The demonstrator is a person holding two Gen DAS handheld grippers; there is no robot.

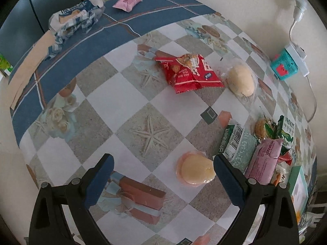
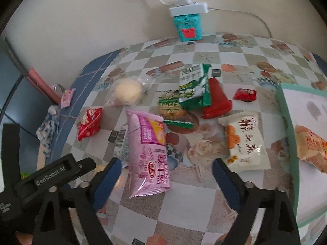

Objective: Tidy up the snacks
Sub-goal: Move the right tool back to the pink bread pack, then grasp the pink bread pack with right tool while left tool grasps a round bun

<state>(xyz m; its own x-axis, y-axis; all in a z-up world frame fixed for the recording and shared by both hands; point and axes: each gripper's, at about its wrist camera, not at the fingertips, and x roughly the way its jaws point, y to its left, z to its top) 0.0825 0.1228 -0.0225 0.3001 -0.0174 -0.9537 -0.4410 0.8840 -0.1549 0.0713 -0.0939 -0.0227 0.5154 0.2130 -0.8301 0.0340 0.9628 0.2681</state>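
Note:
My left gripper (image 1: 163,163) is open and empty above the checkered tablecloth. A round pale pastry in clear wrap (image 1: 197,168) lies just inside its right finger. A red snack packet (image 1: 189,72) and a second pale bun (image 1: 241,80) lie farther off. My right gripper (image 2: 165,166) is open, with a long pink packet (image 2: 148,153) lying between its fingers. Green packets (image 2: 194,86), a red packet (image 2: 216,100), a white packet (image 2: 245,140) and a small red sweet (image 2: 244,95) lie beyond. A green-rimmed tray (image 2: 286,110) at the right holds an orange packet (image 2: 311,143).
A teal box with a white power strip (image 2: 189,23) stands by the wall. A blue-and-white wrapped packet (image 1: 75,18) and a small pink packet (image 1: 127,3) lie on the blue border of the cloth. The left gripper's body (image 2: 51,175) shows at the lower left of the right wrist view.

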